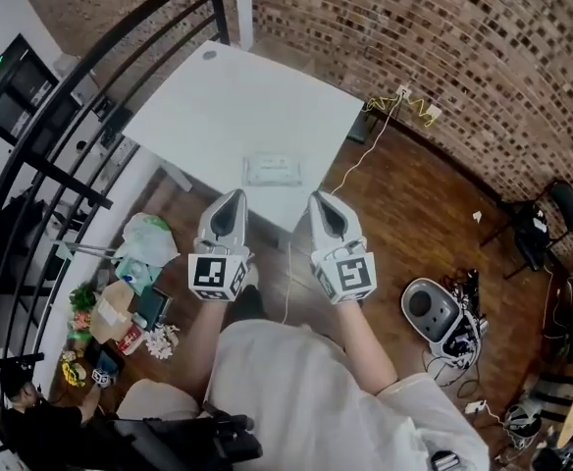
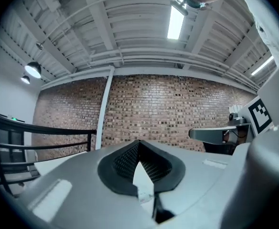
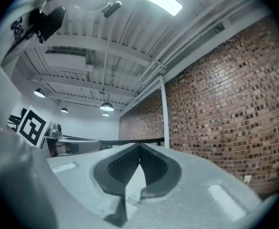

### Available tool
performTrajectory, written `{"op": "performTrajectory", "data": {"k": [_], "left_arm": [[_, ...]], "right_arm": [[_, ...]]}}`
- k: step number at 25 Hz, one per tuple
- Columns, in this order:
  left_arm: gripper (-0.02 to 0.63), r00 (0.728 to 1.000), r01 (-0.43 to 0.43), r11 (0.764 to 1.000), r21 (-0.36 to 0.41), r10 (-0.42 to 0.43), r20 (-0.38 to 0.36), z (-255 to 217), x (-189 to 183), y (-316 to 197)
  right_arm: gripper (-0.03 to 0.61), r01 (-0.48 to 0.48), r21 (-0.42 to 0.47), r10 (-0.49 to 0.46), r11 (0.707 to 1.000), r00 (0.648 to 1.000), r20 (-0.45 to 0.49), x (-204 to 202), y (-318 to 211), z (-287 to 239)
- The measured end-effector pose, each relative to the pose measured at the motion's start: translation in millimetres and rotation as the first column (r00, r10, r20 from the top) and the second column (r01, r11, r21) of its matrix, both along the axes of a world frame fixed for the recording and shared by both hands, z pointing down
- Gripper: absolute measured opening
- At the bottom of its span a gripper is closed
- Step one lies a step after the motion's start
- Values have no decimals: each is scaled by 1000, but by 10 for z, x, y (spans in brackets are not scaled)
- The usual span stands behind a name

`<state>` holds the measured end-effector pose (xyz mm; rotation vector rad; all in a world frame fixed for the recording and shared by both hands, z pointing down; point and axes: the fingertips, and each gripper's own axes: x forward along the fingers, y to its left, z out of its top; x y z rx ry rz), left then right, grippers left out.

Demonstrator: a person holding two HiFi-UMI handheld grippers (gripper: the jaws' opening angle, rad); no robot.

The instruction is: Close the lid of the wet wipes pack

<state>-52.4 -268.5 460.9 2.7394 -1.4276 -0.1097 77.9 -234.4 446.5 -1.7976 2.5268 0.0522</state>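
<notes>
Two hand-held grippers [image 1: 234,196] [image 1: 319,198] near table [image 1: 218,96] edge

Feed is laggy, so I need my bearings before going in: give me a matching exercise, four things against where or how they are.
1. wet wipes pack
2. left gripper
3. right gripper
4. black chair

A. on the floor by the brick wall
B. flat on the white table
C. jaws together, empty, left of the pack
D. jaws together, empty, right of the pack

Pairs: 1-B, 2-C, 3-D, 4-A.
</notes>
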Motion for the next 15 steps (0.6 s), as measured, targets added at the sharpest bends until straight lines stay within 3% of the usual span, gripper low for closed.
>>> {"op": "performTrajectory", "data": {"k": [4, 7, 10, 15], "left_arm": [[15, 998, 36, 996, -84, -40, -42, 154, 195, 804], [15, 999, 26, 994, -109, -28, -17, 200, 547, 1256], [15, 999, 30, 996, -86, -29, 19, 85, 635, 1479], [15, 997, 69, 997, -20, -68, 23, -155, 291, 1488]], "right_arm": [[-11, 82, -113, -76, 990, 996, 56, 28, 721, 324], [-11, 150, -173, -134, 973, 986, 103, 106, 1013, 538], [-13, 173, -138, -164, 975, 984, 72, 84, 1243, 415], [-14, 151, -92, -151, 984, 988, 4, -109, 1336, 214]]}}
